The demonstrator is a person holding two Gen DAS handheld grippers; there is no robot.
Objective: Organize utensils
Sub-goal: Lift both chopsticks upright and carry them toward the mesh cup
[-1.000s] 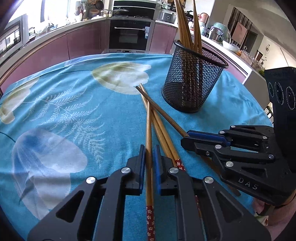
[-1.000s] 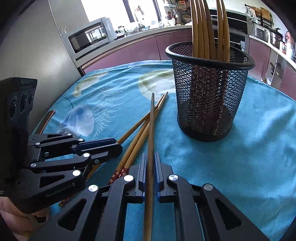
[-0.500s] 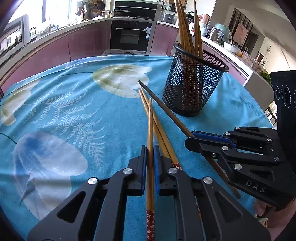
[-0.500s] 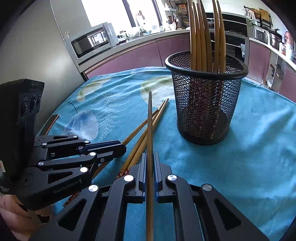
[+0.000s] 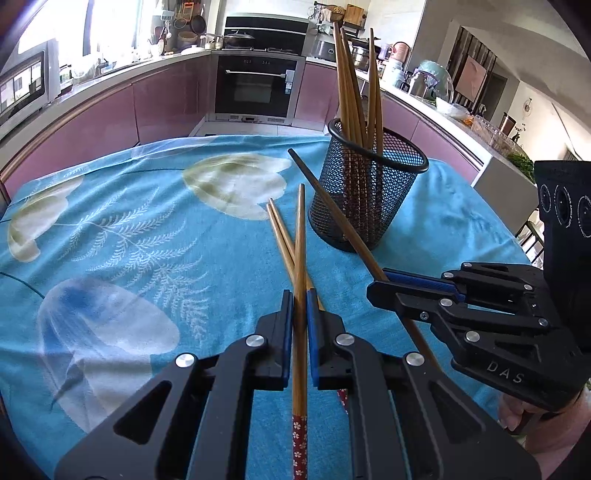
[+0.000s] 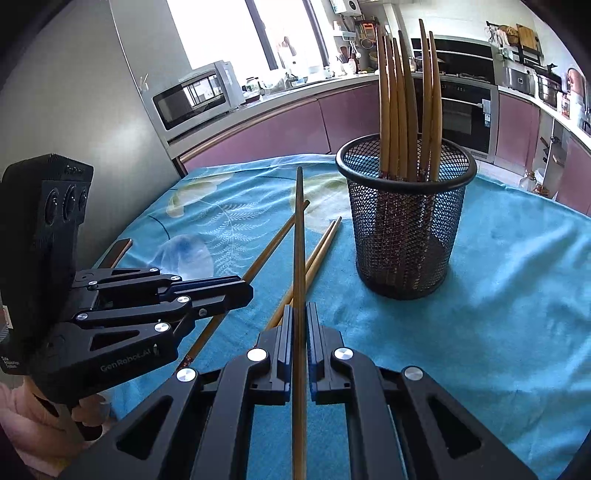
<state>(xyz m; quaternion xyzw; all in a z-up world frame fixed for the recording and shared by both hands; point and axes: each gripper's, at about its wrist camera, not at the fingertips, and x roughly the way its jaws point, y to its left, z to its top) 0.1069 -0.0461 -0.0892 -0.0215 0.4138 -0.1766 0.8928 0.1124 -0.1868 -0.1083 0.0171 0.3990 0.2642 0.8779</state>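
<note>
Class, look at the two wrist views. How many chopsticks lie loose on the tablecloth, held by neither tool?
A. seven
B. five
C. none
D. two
D: two loose chopsticks lie side by side on the tablecloth; the left tool and the right tool each grip one other chopstick.

A home kitchen: a built-in oven [image 5: 256, 88] sits among pink cabinets [image 5: 166, 99], a microwave [image 6: 194, 98] stands on the counter by a bright window [image 6: 280, 33], pots [image 5: 238, 37] crowd the back edge, and a flowered blue tablecloth [image 5: 129, 229] covers the table.
</note>
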